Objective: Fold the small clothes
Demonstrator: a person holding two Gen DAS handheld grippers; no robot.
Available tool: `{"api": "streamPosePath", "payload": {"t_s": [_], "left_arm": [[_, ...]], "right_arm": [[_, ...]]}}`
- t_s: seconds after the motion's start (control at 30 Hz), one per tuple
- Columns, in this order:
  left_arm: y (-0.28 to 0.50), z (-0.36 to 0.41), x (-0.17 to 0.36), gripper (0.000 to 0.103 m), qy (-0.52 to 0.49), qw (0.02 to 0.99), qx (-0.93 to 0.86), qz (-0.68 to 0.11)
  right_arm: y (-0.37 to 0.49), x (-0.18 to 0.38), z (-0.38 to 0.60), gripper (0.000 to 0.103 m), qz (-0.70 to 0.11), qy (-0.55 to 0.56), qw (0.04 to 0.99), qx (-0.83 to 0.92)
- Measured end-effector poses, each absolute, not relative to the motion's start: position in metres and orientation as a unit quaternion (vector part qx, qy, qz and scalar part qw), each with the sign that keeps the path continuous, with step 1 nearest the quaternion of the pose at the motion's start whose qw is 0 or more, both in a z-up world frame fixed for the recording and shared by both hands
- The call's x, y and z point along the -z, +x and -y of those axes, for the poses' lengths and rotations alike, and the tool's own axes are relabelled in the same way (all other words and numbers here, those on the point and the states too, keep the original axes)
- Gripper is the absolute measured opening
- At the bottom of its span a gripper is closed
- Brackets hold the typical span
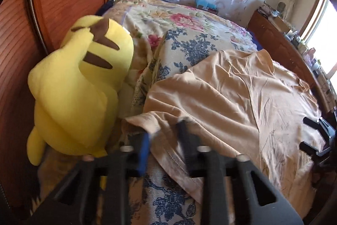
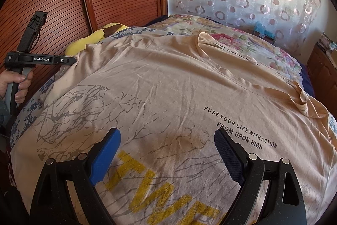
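- one garment in play: a peach t-shirt [image 2: 168, 81] spread print-up across the bed [image 2: 242, 43], collar toward the far curtain, hem toward the right gripper.
- left gripper [image 1: 163, 130]: jaws look closed on the shirt's left sleeve edge; that view is blurred, but cloth sits between the fingers. from the right wrist view its tip touches the same sleeve corner, near the yellow plush toy [image 1: 80, 88].
- right gripper [image 2: 167, 138]: jaws spread wide, hovering just over the printed chest, pinching nothing.
- key relation: shirt's long axis runs away from the right jaws, collar far, hem near; the sleeve lies off to the left, at the left jaws.
- judgement: left hand is the nearer one for the sleeve fold, carrying it inward toward the right gripper's side.
- risk: the plush toy sits beside the sleeve and could snag.
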State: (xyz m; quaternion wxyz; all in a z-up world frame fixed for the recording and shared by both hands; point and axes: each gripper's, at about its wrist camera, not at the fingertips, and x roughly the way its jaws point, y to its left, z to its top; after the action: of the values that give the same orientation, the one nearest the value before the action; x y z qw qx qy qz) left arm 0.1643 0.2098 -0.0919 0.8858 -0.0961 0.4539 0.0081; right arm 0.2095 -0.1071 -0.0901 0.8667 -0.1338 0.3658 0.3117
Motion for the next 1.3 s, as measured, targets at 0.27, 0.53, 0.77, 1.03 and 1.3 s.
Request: {"api": "streamPosePath", "payload": {"t_s": [0.27, 0.53, 0.77, 1.03, 1.3], "left_arm": [[0.15, -0.188, 0.053, 0.005, -0.051, 0.913, -0.011, -0.405], [0.16, -0.101, -0.02, 0.005, 0.005, 0.933, 0.096, -0.347], [0.156, -0.08, -0.026, 0.064, 0.027, 0.935, 0.12, -0.332], [0.141, -0.123, 0.026, 0.076, -0.005, 0.924, 0.057, -0.379], [0.137, -0.152, 0.078, 0.076, -0.03, 0.902, 0.018, -0.431]], "right_arm": [[0.21, 0.091, 0.108, 0.091, -0.367, -0.129, 0.866, -0.313], [0.21, 0.09, 0.109, 0.091, -0.367, -0.126, 0.869, -0.308], [0.21, 0.09, 0.11, 0.091, -0.364, -0.125, 0.872, -0.301], [0.209, 0.09, 0.109, 0.091, -0.364, -0.128, 0.872, -0.301], [0.21, 0.09, 0.108, 0.091, -0.365, -0.132, 0.873, -0.295]]}}
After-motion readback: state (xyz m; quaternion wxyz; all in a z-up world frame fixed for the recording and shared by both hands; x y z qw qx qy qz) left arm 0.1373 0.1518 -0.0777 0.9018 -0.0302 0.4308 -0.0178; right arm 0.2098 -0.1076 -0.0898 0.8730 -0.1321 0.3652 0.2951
